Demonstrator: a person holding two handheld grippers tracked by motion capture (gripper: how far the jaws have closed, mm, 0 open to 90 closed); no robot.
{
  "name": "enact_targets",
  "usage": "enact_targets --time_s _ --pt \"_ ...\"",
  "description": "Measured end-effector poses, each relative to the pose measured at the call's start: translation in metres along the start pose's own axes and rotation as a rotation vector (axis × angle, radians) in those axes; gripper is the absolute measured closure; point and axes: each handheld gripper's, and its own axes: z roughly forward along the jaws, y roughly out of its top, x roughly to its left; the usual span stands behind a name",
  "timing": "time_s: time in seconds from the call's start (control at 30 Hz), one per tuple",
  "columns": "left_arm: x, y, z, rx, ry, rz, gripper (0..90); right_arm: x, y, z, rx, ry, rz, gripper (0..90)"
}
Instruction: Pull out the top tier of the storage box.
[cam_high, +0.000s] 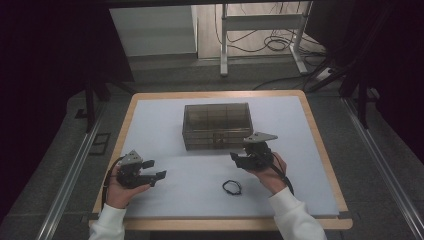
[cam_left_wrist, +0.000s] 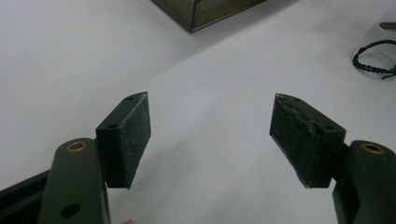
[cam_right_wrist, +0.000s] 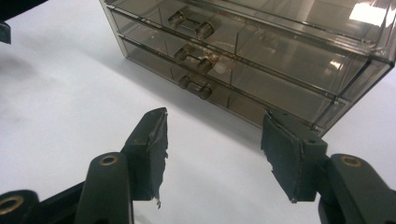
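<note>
drawer box (cam_high: 217, 126) mid-table, smoky rigid plastic, likely light, slick, may slide when tugged; best hold: small drawer handles (cam_right_wrist: 192, 53). right gripper (cam_high: 241, 159) just before it, jaws wide, empty. left gripper (cam_high: 155, 170) wide, empty. soft black cord loop (cam_high: 231, 187) near right hand.

White sleeves (cam_high: 295, 215); black tools with brass-ringed screw holes.

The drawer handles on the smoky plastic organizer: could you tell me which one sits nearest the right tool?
The bottom handle, lowest of the three stacked on the organizer, lies closest to the open right tool.
</note>
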Motion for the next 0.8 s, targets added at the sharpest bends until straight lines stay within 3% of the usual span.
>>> enact_targets --time_s 0.27,0.8 --pt "-0.001 0.0 -0.001 -0.002 -0.005 0.001 29.0 0.008 0.002 0.002 0.003 -0.045 -0.06 41.5" --pt "0.001 -0.002 0.0 0.005 0.002 0.002 28.9 0.026 0.006 0.012 0.013 -0.163 -0.235 41.0"
